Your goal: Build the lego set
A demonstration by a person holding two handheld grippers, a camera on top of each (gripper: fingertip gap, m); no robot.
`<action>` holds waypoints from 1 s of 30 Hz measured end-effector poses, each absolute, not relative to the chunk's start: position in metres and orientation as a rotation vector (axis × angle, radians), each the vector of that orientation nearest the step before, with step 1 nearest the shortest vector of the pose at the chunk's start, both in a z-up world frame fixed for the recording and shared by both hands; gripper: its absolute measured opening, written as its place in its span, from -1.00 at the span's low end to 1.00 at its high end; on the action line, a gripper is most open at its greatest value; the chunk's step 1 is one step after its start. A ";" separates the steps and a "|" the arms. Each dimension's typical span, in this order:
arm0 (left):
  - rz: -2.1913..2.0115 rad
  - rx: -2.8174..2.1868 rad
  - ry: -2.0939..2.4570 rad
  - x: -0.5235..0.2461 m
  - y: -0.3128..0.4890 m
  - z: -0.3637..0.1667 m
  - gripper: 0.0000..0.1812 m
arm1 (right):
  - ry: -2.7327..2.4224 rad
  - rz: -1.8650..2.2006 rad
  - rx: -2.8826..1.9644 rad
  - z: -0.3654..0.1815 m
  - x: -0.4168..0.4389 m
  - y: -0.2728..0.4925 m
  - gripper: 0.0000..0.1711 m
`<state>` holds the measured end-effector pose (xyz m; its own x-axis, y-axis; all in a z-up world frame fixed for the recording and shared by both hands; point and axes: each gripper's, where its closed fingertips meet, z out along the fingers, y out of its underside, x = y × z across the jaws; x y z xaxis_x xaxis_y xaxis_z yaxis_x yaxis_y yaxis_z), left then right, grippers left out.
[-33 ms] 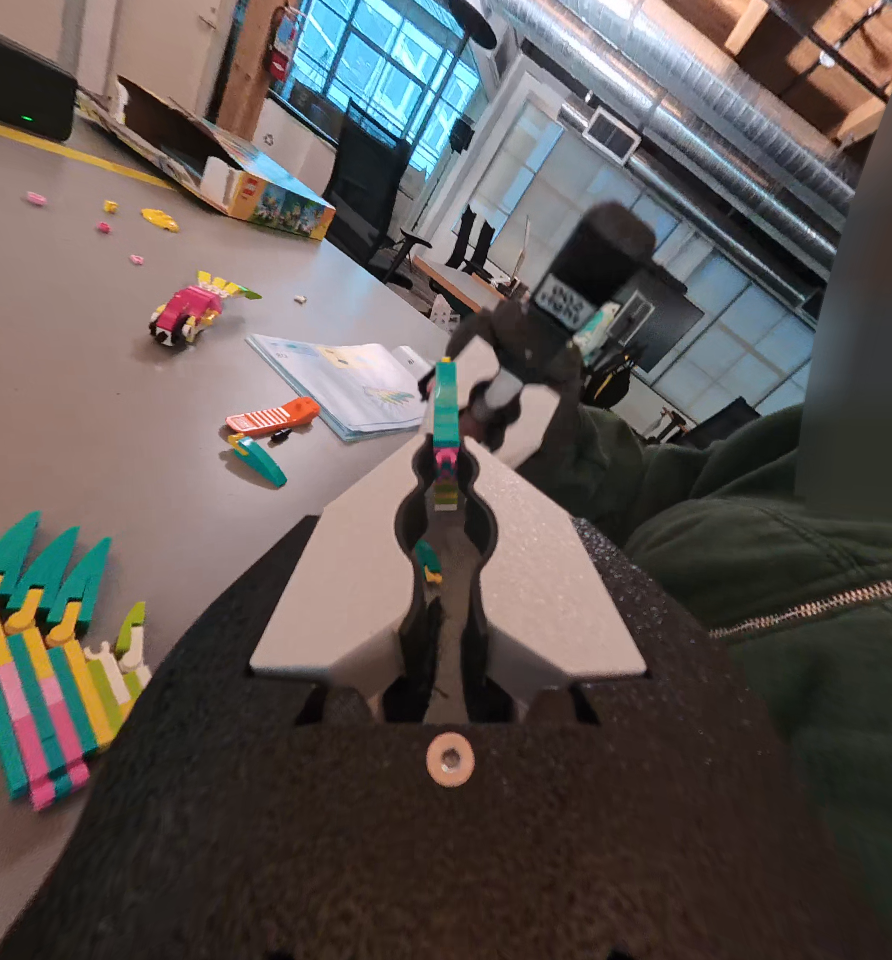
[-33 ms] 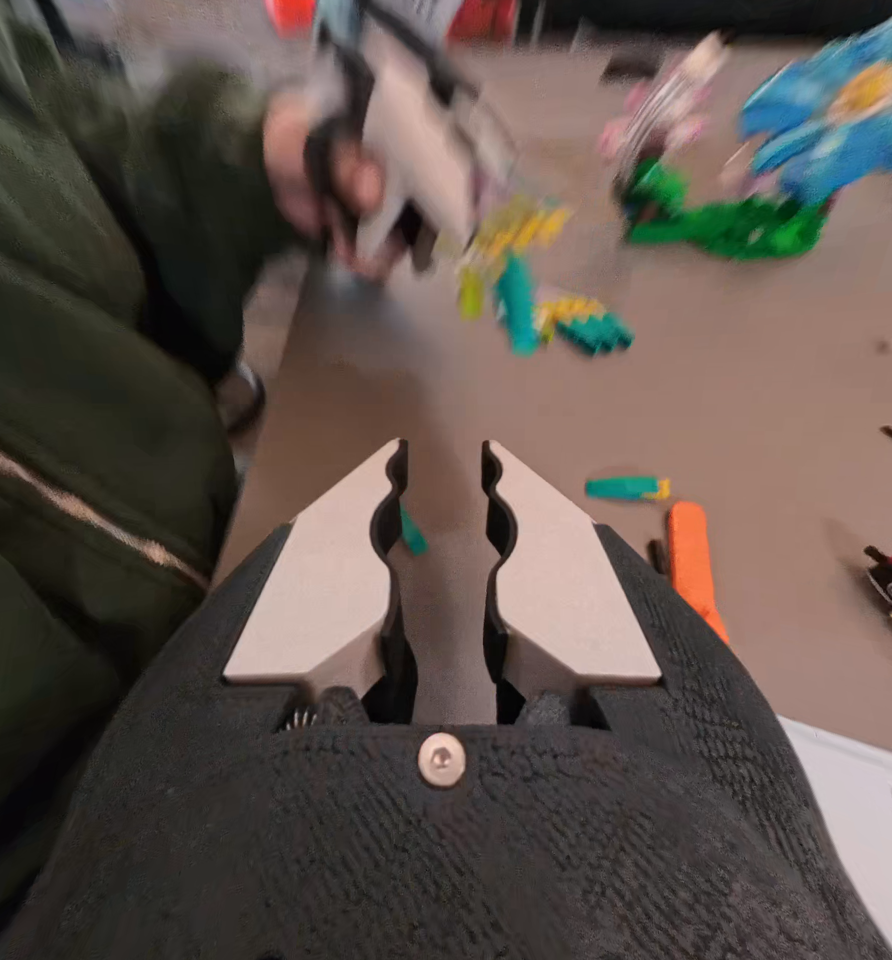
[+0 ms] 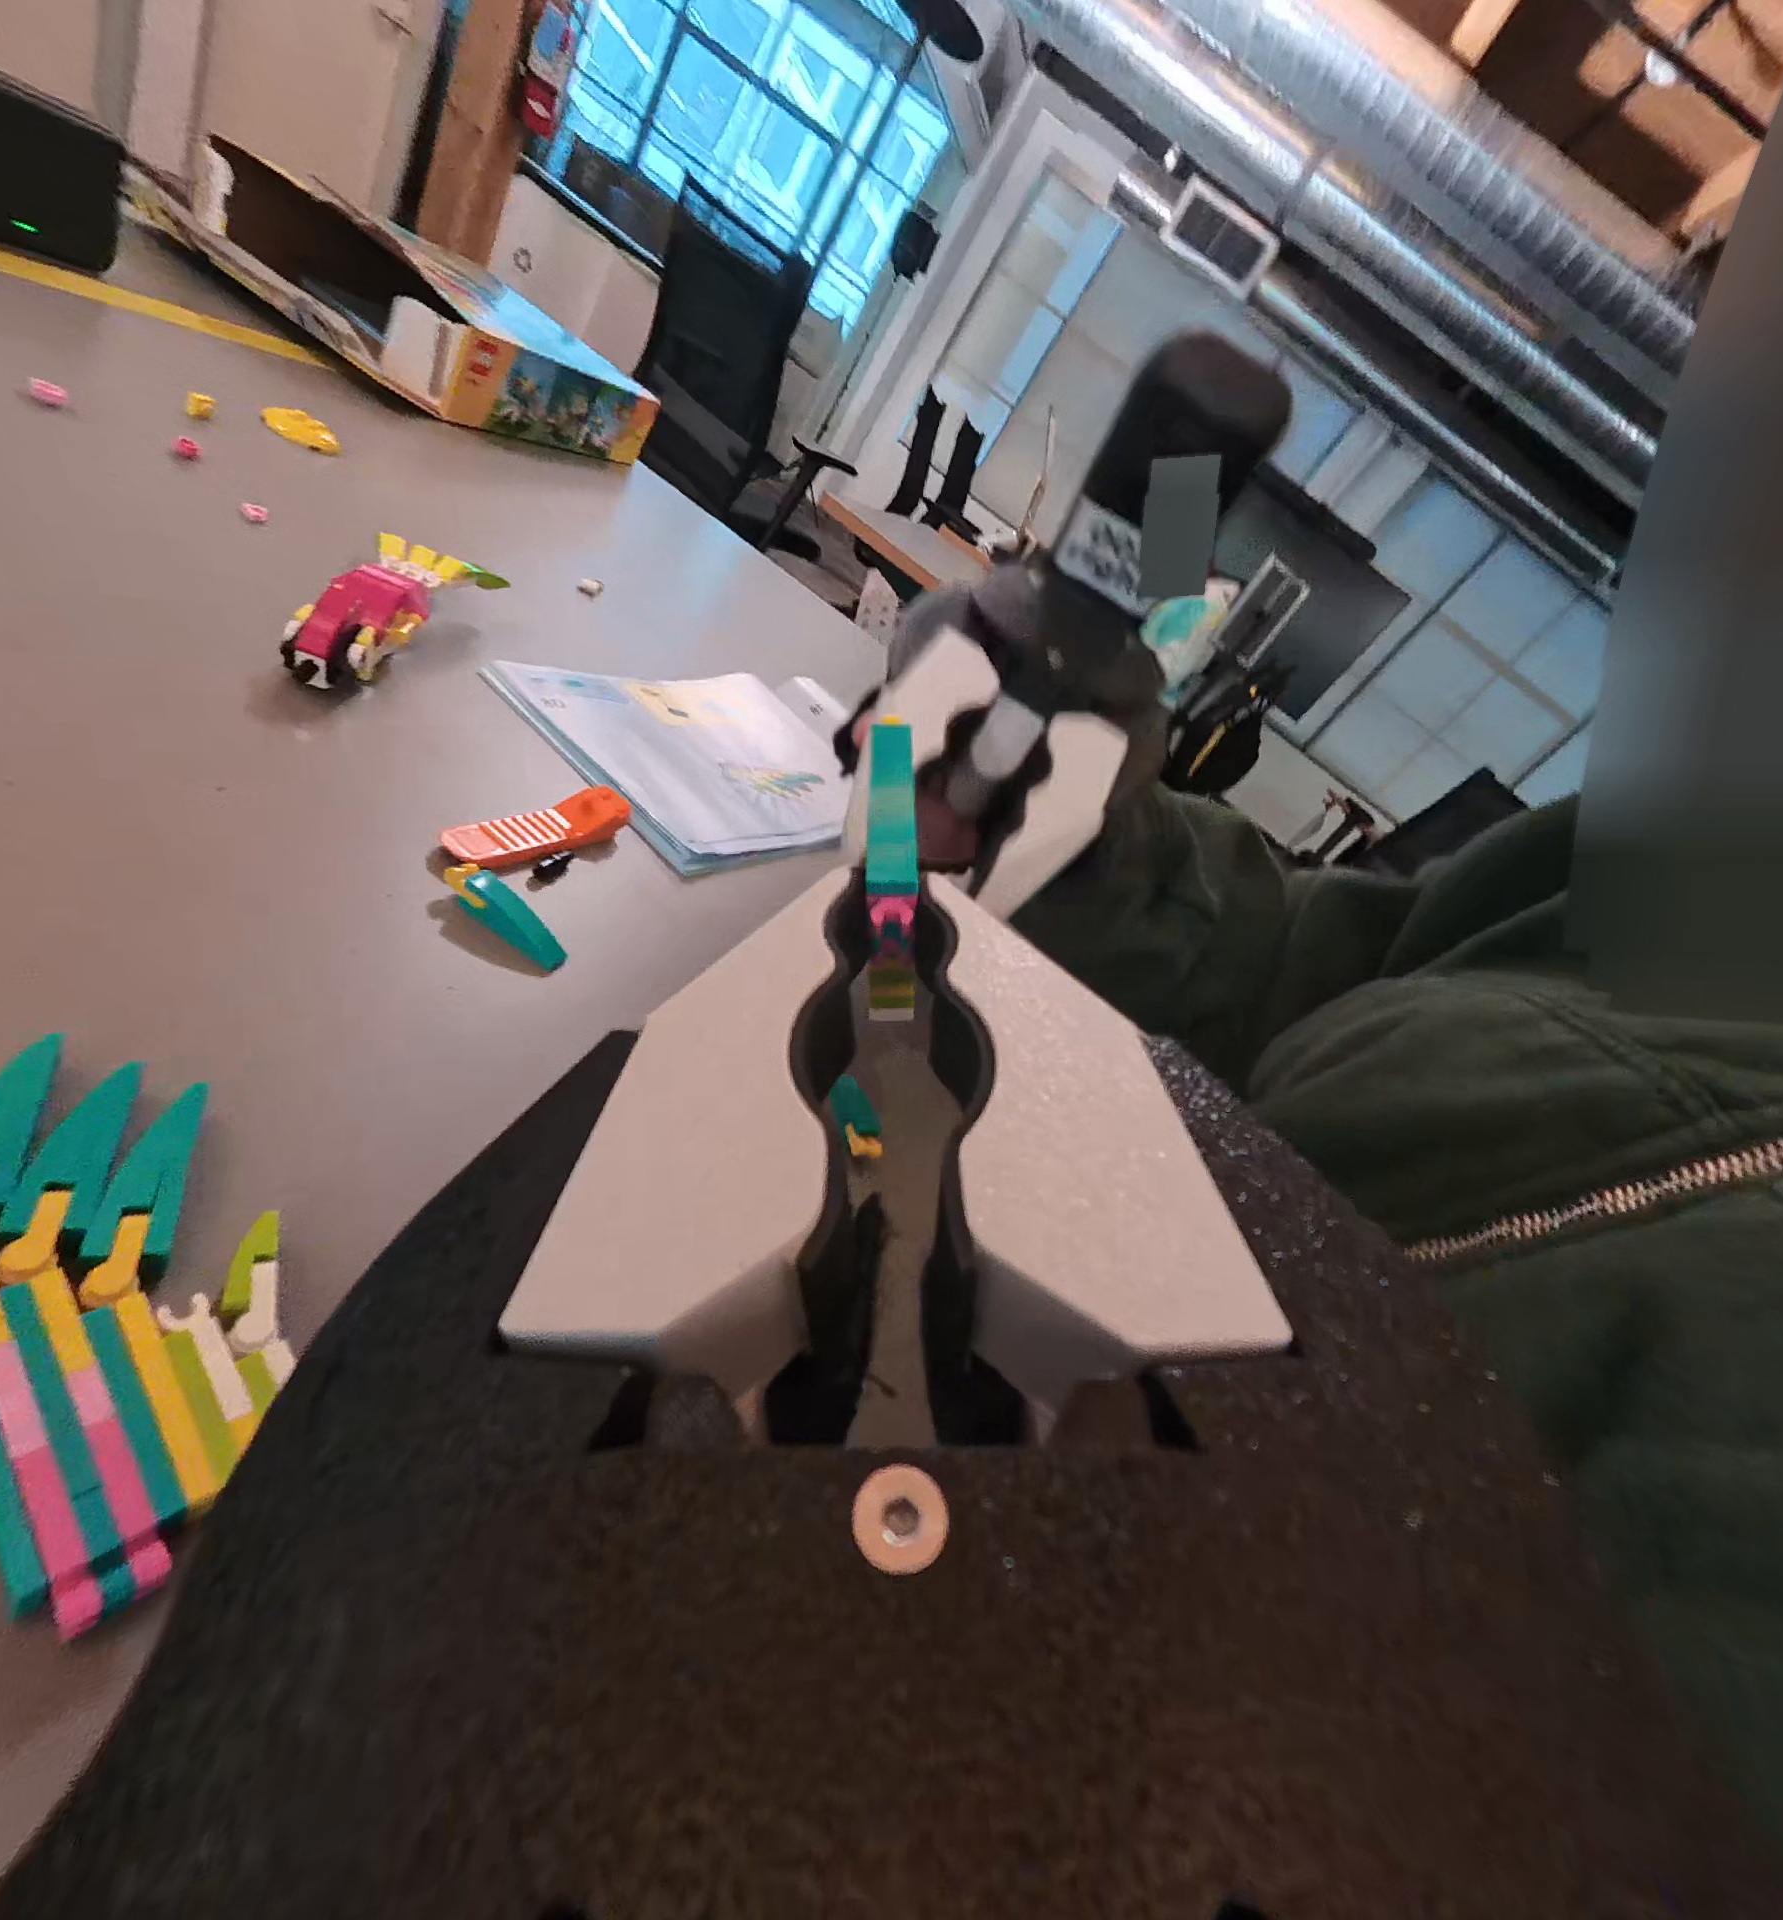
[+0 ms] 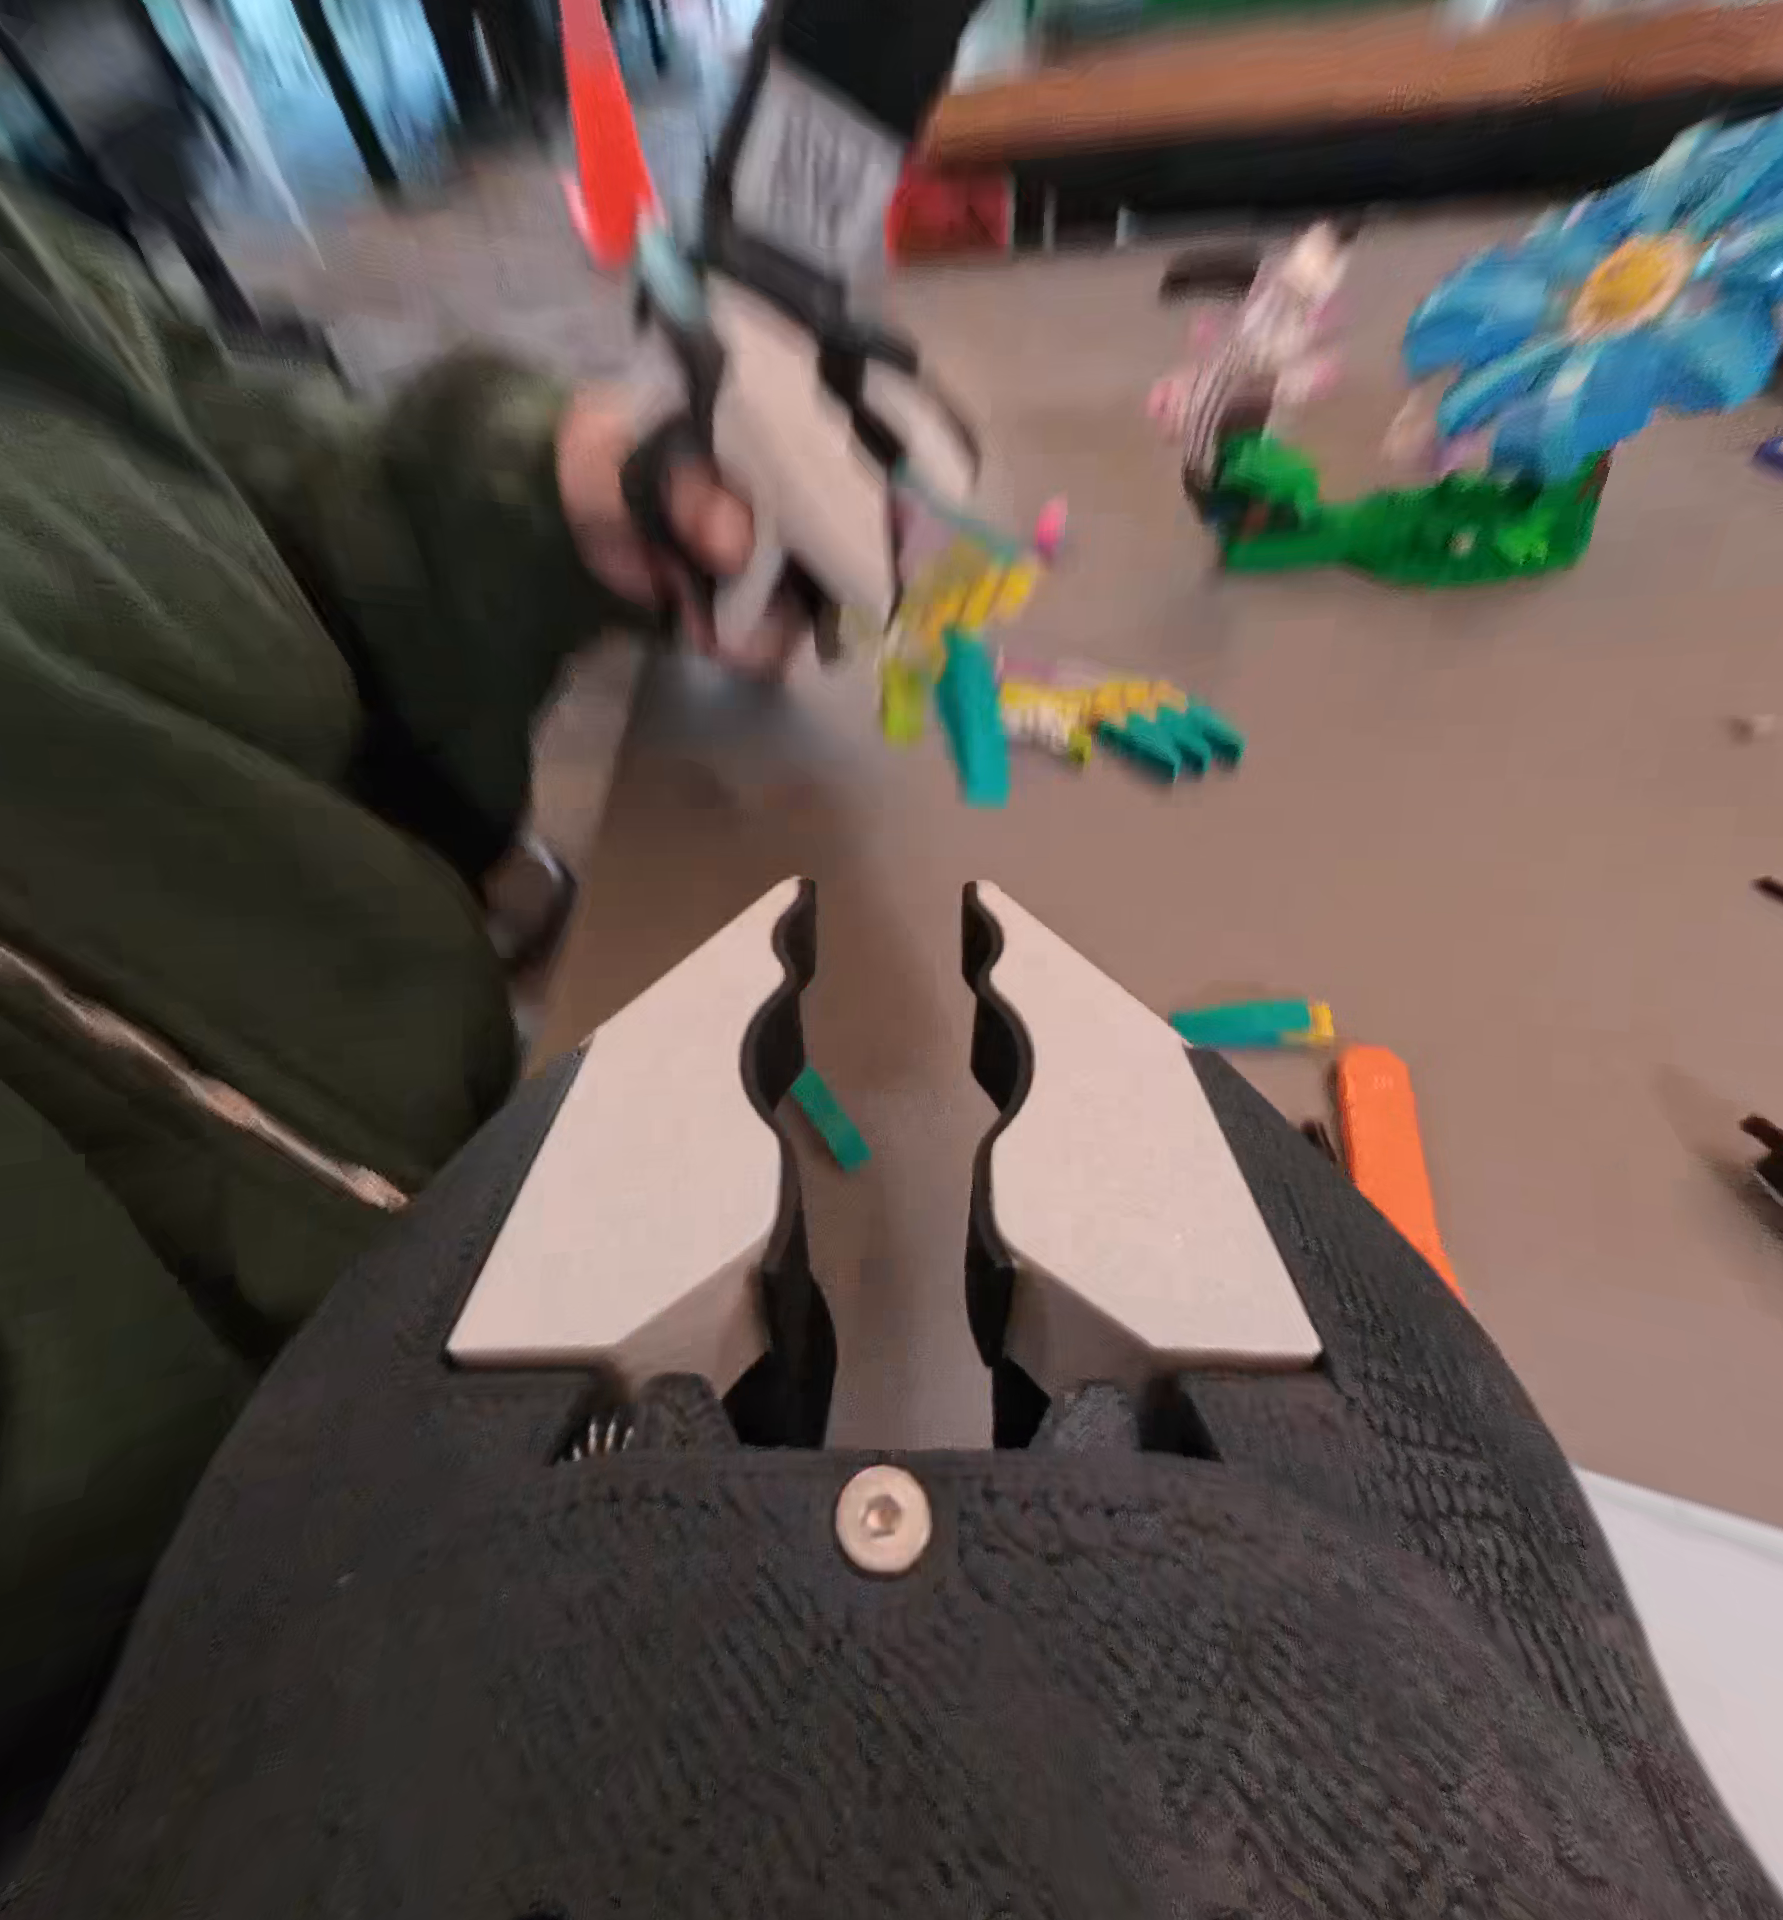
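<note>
My left gripper [image 3: 887, 896] is shut on a thin lego feather strip [image 3: 889, 810], teal on top with pink and green bands, held upright above the table edge. My right gripper [image 4: 887, 904] is open and empty above the grey table [image 4: 1386, 883]. It also shows in the left wrist view [image 3: 970, 727], just behind the strip. In the blurred right wrist view, a hand holds the left gripper [image 4: 814, 499] with the strip [image 4: 970, 717] hanging below. A fan of finished feather strips [image 3: 56, 1299] lies on the left. A small teal piece [image 4: 830, 1120] lies under my right fingers.
A pink bird body [image 3: 357, 618], an orange brick separator [image 3: 534, 826], a loose teal feather [image 3: 513, 920], an open booklet [image 3: 700, 748] and the set's box [image 3: 513, 384] lie on the table. A blue flower build [image 4: 1614, 312] stands far off. A green sleeve [image 3: 1489, 1091] is at the right.
The scene sits a little lower in the right wrist view, so that gripper has tilted up slightly. The left gripper still holds the strip.
</note>
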<state>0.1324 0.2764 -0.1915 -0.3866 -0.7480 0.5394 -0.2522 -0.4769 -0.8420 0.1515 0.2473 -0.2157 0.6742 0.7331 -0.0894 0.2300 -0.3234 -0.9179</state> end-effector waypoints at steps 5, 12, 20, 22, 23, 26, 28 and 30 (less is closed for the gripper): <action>-1.872 -1.431 1.524 0.135 0.256 -0.197 -0.94 | -0.589 0.837 -1.766 -0.180 0.147 0.254 -0.76; -1.933 -1.400 1.504 0.139 0.248 -0.190 -0.94 | -0.509 0.953 -1.757 -0.177 0.145 0.254 -0.92; -2.114 -1.360 1.362 0.145 0.245 -0.171 -0.80 | -0.449 1.038 -1.674 -0.164 0.145 0.254 -0.93; -2.128 -1.350 1.354 0.147 0.243 -0.171 -0.94 | -0.453 1.054 -1.661 -0.162 0.143 0.253 -0.93; -2.122 -1.346 1.338 0.147 0.244 -0.170 -0.94 | -0.455 1.038 -1.654 -0.161 0.144 0.254 -0.93; -2.118 -1.431 1.308 0.144 0.254 -0.174 -0.94 | -0.546 0.939 -1.571 -0.154 0.156 0.246 -0.66; -2.066 -1.466 1.287 0.138 0.266 -0.179 -0.94 | -0.710 0.766 -1.697 -0.183 0.167 0.241 -0.61; -2.031 -1.480 1.289 0.133 0.273 -0.181 -0.94 | -0.912 0.661 -1.841 -0.223 0.164 0.233 -0.61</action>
